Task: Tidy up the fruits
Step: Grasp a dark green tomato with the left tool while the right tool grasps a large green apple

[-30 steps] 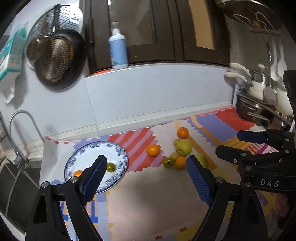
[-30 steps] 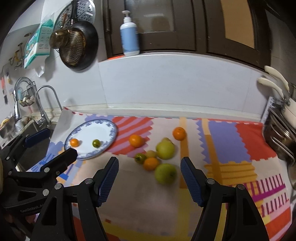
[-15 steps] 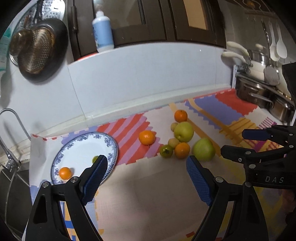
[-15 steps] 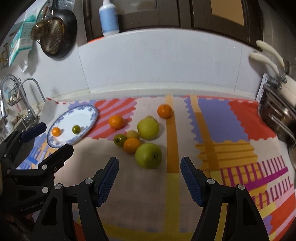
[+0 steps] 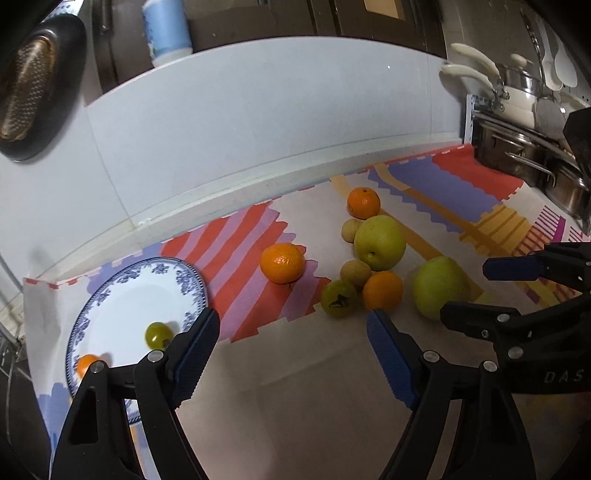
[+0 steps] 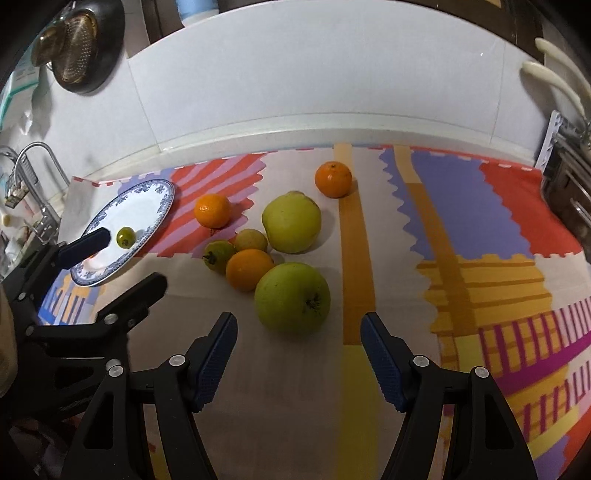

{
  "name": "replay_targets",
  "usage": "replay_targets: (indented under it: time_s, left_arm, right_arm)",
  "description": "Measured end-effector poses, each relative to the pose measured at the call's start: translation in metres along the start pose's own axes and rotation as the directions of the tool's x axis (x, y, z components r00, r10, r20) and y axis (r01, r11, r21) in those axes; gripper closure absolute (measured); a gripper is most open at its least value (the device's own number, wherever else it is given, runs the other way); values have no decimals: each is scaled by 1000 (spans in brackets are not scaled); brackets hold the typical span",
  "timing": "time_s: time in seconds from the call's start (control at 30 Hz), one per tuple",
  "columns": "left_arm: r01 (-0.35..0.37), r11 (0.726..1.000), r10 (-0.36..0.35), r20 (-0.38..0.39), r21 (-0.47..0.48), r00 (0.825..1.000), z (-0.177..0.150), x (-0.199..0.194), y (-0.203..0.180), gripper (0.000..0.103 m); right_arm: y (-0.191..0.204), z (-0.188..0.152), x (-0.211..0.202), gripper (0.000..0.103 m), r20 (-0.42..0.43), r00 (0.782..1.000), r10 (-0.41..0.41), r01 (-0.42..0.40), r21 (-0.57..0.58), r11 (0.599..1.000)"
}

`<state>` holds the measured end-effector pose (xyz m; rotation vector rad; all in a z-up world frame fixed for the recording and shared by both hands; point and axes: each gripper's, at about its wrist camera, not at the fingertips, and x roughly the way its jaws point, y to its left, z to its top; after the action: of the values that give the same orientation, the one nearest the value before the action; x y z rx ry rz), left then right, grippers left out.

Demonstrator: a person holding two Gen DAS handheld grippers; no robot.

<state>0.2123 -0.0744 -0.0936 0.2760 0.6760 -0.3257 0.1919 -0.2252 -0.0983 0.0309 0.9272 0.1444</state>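
A cluster of fruit lies on the colourful mat: a big green apple [image 6: 291,297], a yellow-green pear [image 6: 291,221], three oranges [image 6: 249,268], [image 6: 213,209], [image 6: 332,179], a small green fruit [image 6: 218,255] and a small tan fruit [image 6: 251,240]. The blue-rimmed plate [image 5: 173,275] at the left holds a small green fruit [image 5: 158,334] and a small orange one [image 5: 86,363]. My right gripper [image 6: 299,332] is open and empty, just short of the green apple. My left gripper [image 5: 291,332] is open and empty, above bare mat before the cluster [image 5: 382,290].
A white wall runs behind the mat. Steel pots [image 5: 517,155] and ladles stand at the right. A tap [image 6: 33,166] and sink lie left of the plate. A pan with a strainer [image 6: 81,48] hangs on the wall, with a bottle [image 5: 166,29] on the ledge.
Both grippers have moved forward and down toward the fruit cluster, which now looks larger. The green apple now sits just ahead of my right gripper's open fingers. No fruit has moved.
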Motion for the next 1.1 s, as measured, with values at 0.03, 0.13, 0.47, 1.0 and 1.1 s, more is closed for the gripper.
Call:
replay_targets:
  time_s: [0.03, 0.13, 0.47, 1.0, 1.1]
  left_arm:
    - [6, 1000, -6, -6, 2, 1000, 1, 4, 0, 23]
    - [21, 1000, -21, -23, -2, 1000, 2, 16, 0, 24]
    - [78, 997, -77, -54, 16, 996, 7, 37, -9, 41]
    - [148, 989, -146, -118, 15, 982, 13, 56, -17, 72]
    - [148, 989, -146, -117, 5, 982, 13, 56, -17, 73]
  right_arm:
    - [0, 1, 3, 33, -1, 1000, 2, -2, -2, 1000]
    - [-1, 3, 10, 33, -5, 1000, 9, -9, 1, 1000]
    - [-6, 2, 24, 33, -22, 999, 26, -26, 13, 1000]
    - [-8, 3, 32, 46, -36, 996, 83, -81, 43, 996]
    - [-7, 3, 33, 51, -38, 995, 93, -92, 40, 995]
